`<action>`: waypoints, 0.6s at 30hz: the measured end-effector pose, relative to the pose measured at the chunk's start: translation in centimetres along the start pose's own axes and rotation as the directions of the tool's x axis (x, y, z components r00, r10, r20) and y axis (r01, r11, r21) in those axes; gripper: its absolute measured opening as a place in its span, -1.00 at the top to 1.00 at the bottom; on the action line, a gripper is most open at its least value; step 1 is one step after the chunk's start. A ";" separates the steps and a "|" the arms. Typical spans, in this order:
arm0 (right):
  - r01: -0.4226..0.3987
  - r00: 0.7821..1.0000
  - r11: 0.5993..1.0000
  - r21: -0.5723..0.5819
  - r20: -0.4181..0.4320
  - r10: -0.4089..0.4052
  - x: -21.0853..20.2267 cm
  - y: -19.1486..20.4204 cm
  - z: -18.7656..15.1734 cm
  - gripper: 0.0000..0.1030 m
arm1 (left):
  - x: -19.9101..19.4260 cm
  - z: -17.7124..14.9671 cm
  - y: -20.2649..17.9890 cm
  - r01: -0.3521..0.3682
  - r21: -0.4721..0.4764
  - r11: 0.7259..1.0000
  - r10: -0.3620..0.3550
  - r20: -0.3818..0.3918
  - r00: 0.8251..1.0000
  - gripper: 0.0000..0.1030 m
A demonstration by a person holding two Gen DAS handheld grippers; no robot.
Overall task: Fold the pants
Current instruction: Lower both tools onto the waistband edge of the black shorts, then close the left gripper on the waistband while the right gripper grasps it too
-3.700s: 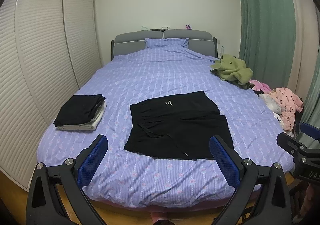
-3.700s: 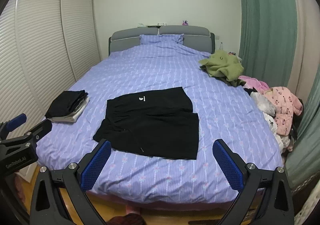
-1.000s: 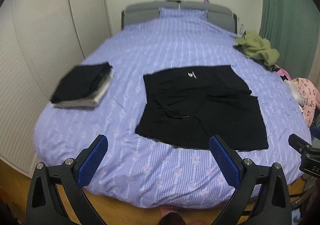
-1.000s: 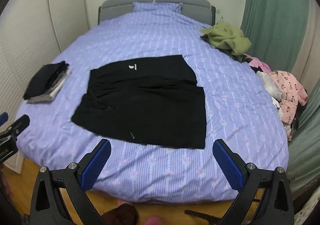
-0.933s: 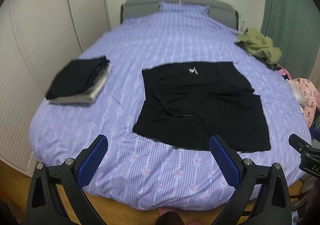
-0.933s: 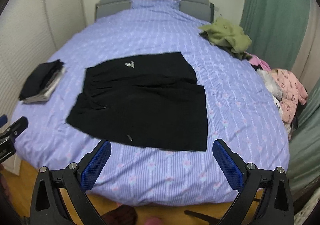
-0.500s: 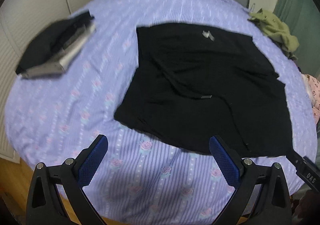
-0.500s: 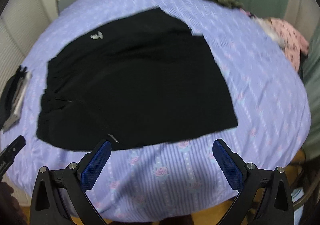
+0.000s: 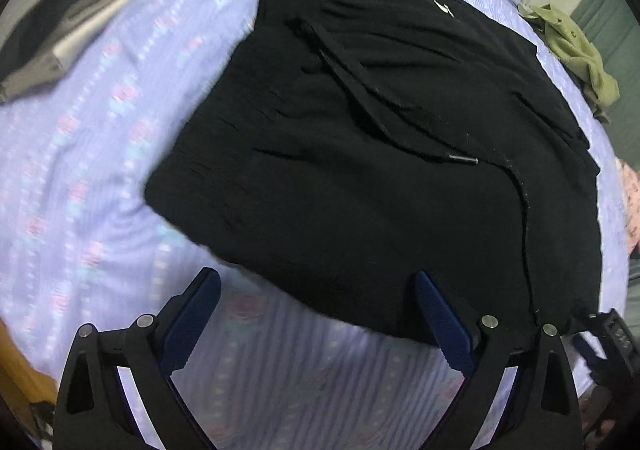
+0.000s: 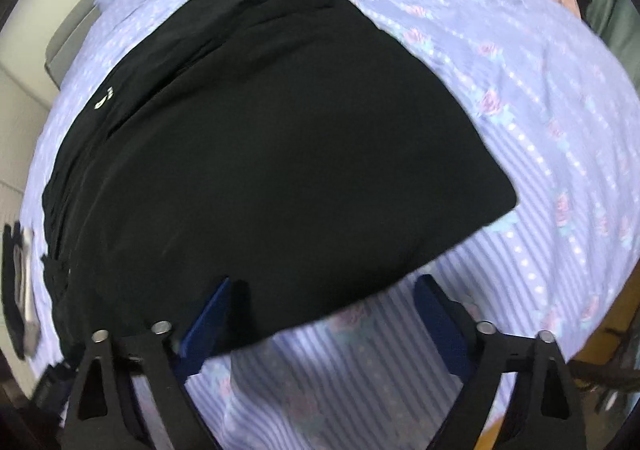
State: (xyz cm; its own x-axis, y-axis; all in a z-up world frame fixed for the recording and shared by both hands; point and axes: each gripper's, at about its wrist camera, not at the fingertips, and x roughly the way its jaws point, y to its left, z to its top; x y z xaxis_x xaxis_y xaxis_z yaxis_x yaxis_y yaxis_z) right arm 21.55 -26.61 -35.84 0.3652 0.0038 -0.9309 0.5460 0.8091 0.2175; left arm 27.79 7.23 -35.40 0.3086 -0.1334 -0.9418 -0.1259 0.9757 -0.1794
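Black pants point(image 9: 360, 170) lie on bed point(image 9: 80, 178) beside folded stack point(image 9: 72, 18).

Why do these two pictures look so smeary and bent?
Left wrist view: the bedsheet and the folded stack at the far left are streaked by motion blur, while the black pants stay fairly sharp. Right wrist view: the whole bed bulges like a dome from the fisheye lens, the frame corners go dark, and the pants show almost no detail.

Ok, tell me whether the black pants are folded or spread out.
Spread flat, not yet folded up: the black pants lie wide across the bedspread, drawstring loose on top, no gripper holding them.
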 end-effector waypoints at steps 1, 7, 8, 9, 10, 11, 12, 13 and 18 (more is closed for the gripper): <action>-0.004 1.000 1.000 0.015 -0.008 0.004 0.5 -0.2 0.2 -0.70 | 0.4 0.1 0.0 0.022 -0.017 1.000 -0.022 -0.013 1.000 -0.86; 0.013 0.999 0.999 0.038 -0.034 -0.011 1.6 -0.9 1.1 -0.23 | 1.0 1.0 -0.3 0.075 -0.083 0.994 -0.077 -0.024 0.997 -0.21; 0.015 0.999 0.999 0.033 -0.041 -0.013 1.5 -1.0 1.3 0.07 | 0.7 1.2 -0.6 0.069 -0.076 0.995 -0.071 -0.021 0.997 -0.09; 0.009 0.999 0.999 0.036 -0.046 -0.008 1.3 -1.1 1.6 0.43 | 0.4 1.4 -1.0 0.062 -0.059 0.996 -0.063 -0.021 0.998 0.16; -0.004 0.999 0.999 0.044 -0.052 0.006 0.9 -1.2 2.0 0.59 | 0.0 1.5 -1.3 0.056 -0.037 0.998 -0.057 -0.022 0.998 0.37; -0.012 0.998 0.999 0.041 -0.054 0.014 0.6 -1.3 2.3 0.74 | -0.3 1.6 -1.7 0.056 -0.021 0.998 -0.056 -0.023 0.998 0.49; -0.020 0.998 0.999 0.034 -0.053 0.022 0.1 -1.2 2.7 0.76 | -0.8 1.7 -2.1 0.061 -0.008 0.998 -0.061 -0.026 0.998 0.70; -0.028 0.999 0.999 0.023 -0.045 0.029 -0.7 -0.7 3.5 0.79 | -1.4 1.8 -2.3 0.069 -0.005 0.998 -0.069 -0.026 0.997 0.73; -0.064 0.998 0.996 -0.065 0.023 0.066 -6.9 0.6 5.5 0.83 | -6.2 2.4 -2.9 0.012 0.019 1.000 -0.013 0.031 0.999 0.73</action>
State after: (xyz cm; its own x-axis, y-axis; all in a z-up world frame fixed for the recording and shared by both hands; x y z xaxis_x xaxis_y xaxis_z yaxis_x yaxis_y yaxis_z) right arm 23.50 -29.36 -27.63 0.4177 0.0434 -0.9076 0.4716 0.8434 0.2573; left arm 28.48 5.61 -28.37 0.3393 -0.1405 -0.9301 -0.1039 0.9771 -0.1856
